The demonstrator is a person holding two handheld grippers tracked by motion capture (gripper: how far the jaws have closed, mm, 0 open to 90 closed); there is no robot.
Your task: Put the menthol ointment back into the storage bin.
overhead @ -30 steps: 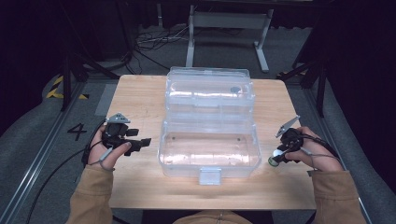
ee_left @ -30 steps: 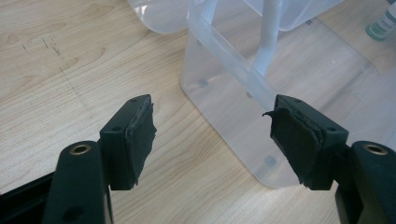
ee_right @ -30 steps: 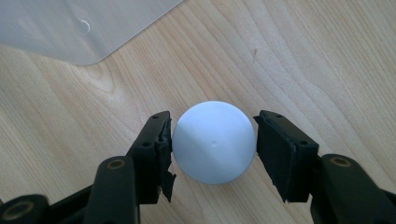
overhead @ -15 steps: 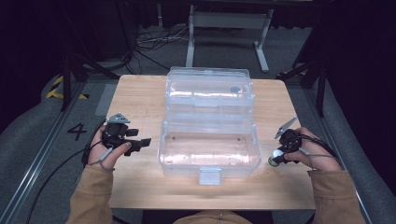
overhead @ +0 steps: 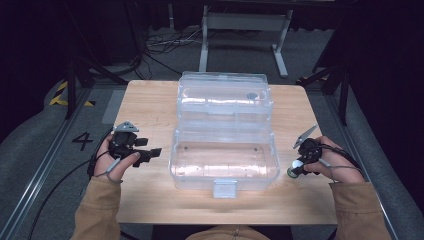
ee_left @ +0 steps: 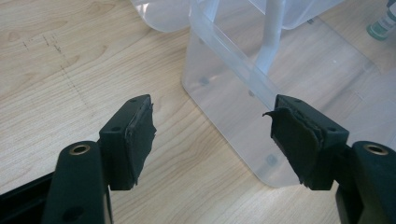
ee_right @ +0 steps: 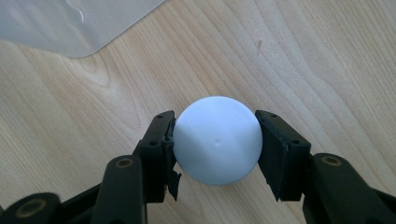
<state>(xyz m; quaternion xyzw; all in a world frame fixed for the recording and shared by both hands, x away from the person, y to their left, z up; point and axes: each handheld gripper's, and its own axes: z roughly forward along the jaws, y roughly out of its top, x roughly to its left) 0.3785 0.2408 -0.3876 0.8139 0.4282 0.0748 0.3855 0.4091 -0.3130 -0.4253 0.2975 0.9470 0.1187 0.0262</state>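
Two pads of the right gripper (ee_right: 215,142), whose jaws have just been closing, are pressed on a white-capped bottle (ee_right: 216,140) held over the table (ee_right: 327,56), right of the open clear box (overhead: 223,160). That rounded cap could easily be squirted out if squeezed off-centre. Left gripper (ee_left: 212,135) is spread, nothing held.

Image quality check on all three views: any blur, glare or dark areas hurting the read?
High view: soft, surroundings near black, glare streaks on the clear box. Left gripper view: sharp on the table, box walls hazy, left gripper pads frayed but crisp. Right gripper view: evenly lit, white cap almost featureless between the right gripper pads.
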